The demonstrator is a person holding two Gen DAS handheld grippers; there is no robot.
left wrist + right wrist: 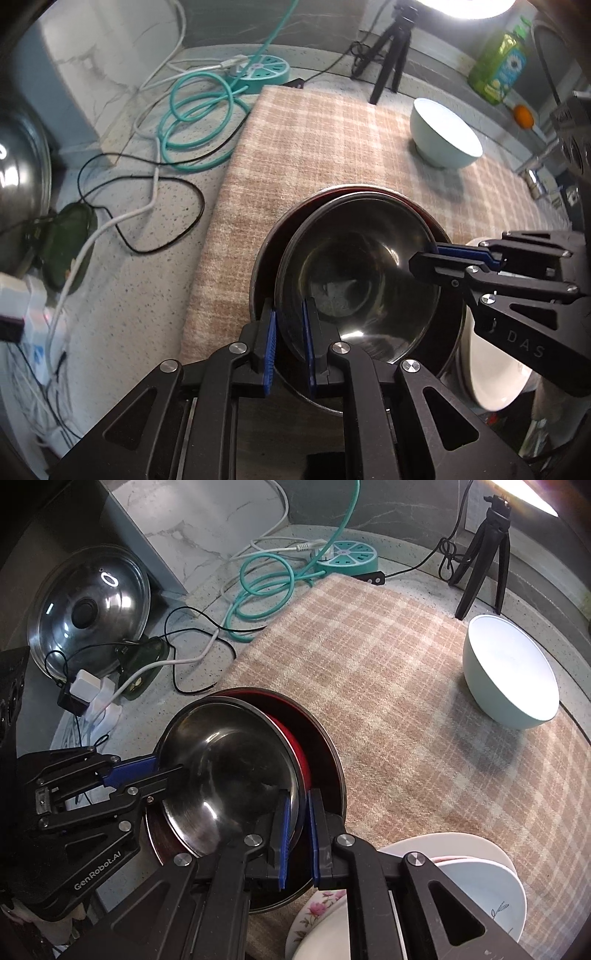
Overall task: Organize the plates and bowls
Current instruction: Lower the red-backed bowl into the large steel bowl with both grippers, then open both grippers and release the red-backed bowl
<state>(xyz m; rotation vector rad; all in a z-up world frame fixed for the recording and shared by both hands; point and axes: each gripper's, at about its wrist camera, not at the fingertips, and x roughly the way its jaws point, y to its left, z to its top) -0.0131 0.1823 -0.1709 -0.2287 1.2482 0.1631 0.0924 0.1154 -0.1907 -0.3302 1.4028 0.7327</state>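
Note:
A shiny steel bowl [362, 273] [229, 775] sits tilted inside a larger dark bowl with a red inside [264, 266] [321, 753] on the plaid cloth. My left gripper [290, 343] [162, 771] is shut on the steel bowl's near rim. My right gripper [297, 834] [424, 258] is shut on the steel bowl's opposite rim. A pale blue-white bowl [445, 133] [511, 672] stands alone at the far right of the cloth. A stack of white plates and bowls [458, 878] [491, 373] lies to the right of the dark bowl.
The plaid cloth [314, 147] [388, 672] covers a speckled counter. Left of it lie coiled teal and white cables [192, 122], a round teal power strip [349, 557] and a glass pot lid [88, 609]. A black tripod [391, 55] and a green bottle [502, 62] stand behind.

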